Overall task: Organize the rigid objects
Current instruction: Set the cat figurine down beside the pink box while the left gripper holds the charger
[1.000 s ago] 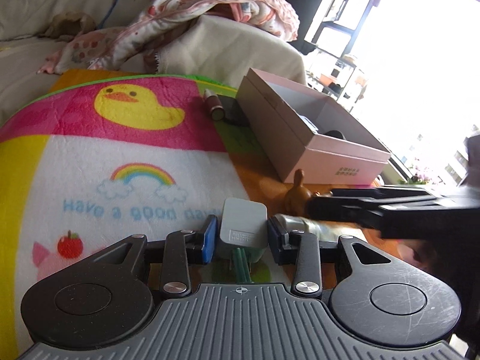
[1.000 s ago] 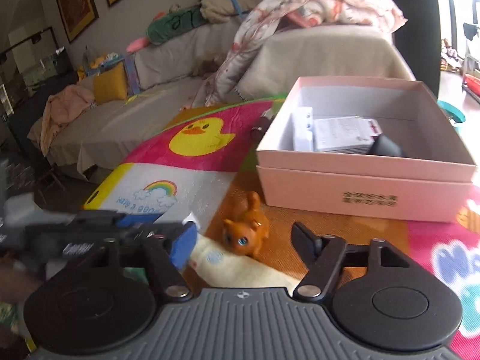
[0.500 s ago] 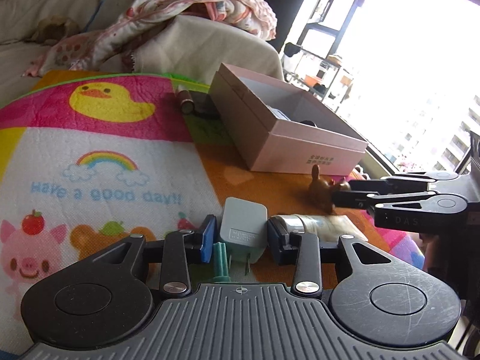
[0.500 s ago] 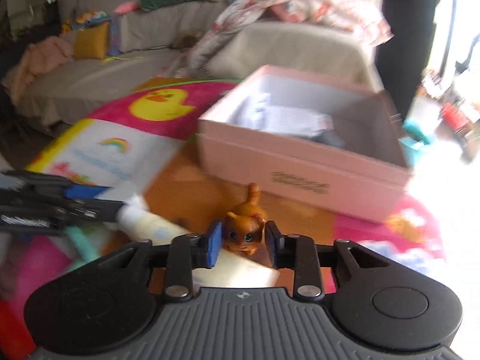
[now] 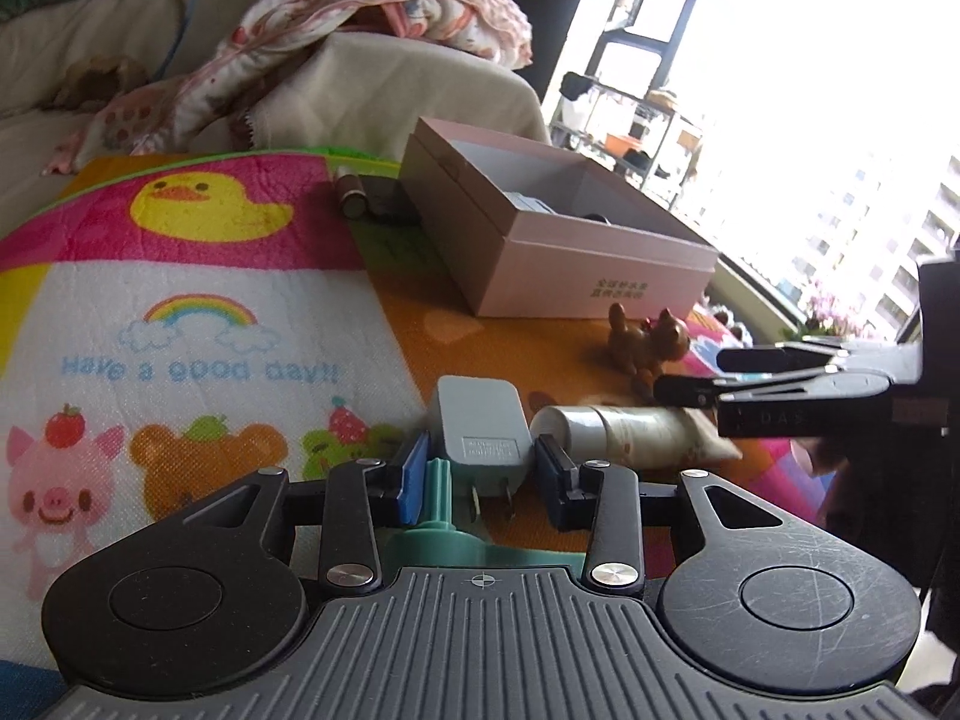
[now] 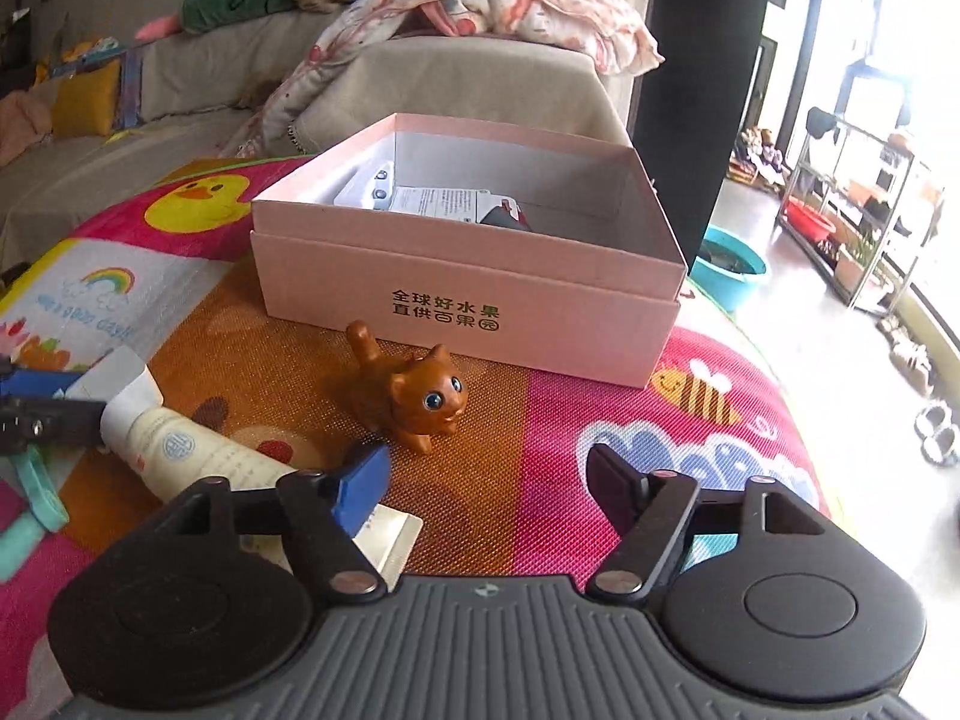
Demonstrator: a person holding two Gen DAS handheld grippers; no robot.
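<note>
My left gripper is shut on a grey power adapter, its blue pads pressing both sides and the prongs pointing back at me. My right gripper is opening, jaws wide apart, with nothing between them. A brown toy cat stands on the mat just ahead of its left fingertip, apart from it. Behind the cat is the open pink box, holding white packets and a dark item. In the left wrist view the right gripper reaches in from the right, beside the cat and near the box.
A cream tube lies on the colourful play mat between both grippers, also seen as the tube. A teal plastic piece lies under my left gripper. A small brown cylinder sits left of the box. Beyond stands a covered sofa.
Half a second ago the right jaws stood narrow around the cat; now they are wide and the cat stands free ahead of them. The left gripper still holds the adapter.
</note>
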